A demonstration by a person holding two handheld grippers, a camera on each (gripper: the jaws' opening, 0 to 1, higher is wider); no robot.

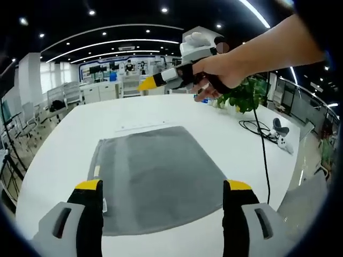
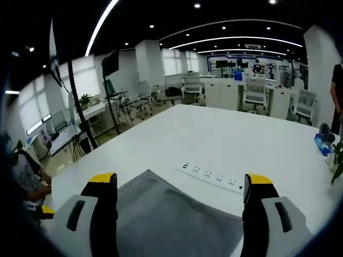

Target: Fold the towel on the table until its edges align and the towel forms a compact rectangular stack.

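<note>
Lying flat on white table, gray towel spreads just ahead of left gripper; we see its jaws wide apart, holding nothing. Right gripper, jaws also apart and empty, hovers above towel, power strip just beyond towel edge. Plant stands near far edge.

Grey towel lies flat, spread on white table, small tag at one edge.
</note>
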